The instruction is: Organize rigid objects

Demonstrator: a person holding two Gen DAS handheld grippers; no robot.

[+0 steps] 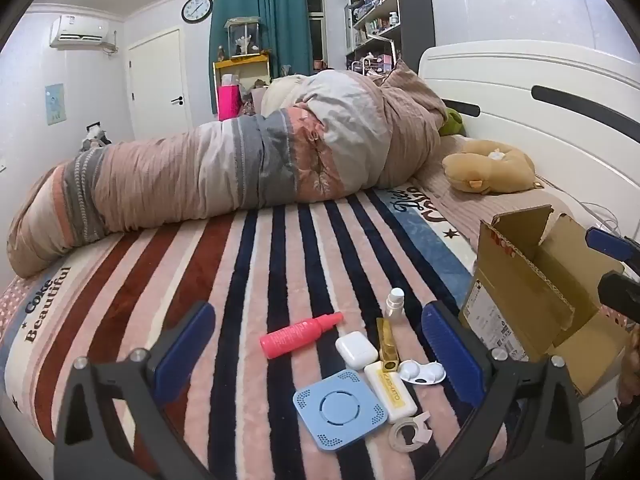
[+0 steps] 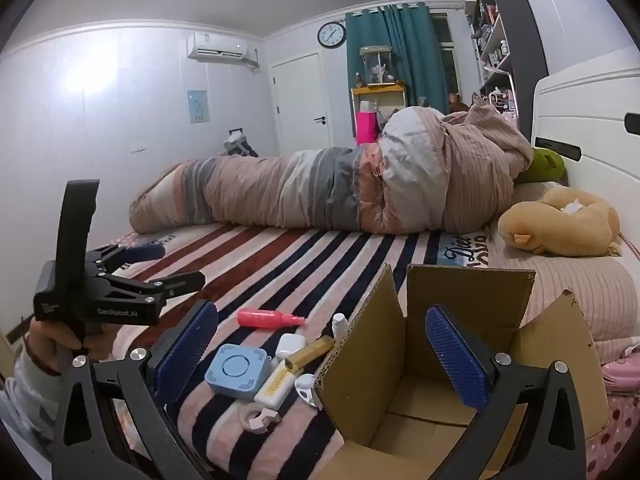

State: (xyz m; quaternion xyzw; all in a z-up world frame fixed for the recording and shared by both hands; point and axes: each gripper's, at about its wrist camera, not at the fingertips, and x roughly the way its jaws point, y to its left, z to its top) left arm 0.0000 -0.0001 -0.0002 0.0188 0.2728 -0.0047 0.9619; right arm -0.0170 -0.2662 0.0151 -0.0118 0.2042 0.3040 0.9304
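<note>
Left wrist view: my left gripper (image 1: 316, 354) and right gripper (image 2: 320, 344) gape, holding nothing; picking starts, earbud case (image 1: 356, 349) between my fingers, box (image 1: 532, 292) beside.

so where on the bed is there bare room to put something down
The striped blanket lies bare between the rolled duvet and the pink bottle. The cardboard box looks empty inside. It is crowded beside the box, where the blue case and the white cases cluster.

Small items clustered on striped bed: pink spray bottle (image 1: 298, 335) lying flat, blue square box (image 1: 340, 410), white case (image 1: 356, 350), beside open cardboard box (image 1: 516, 280).
</note>
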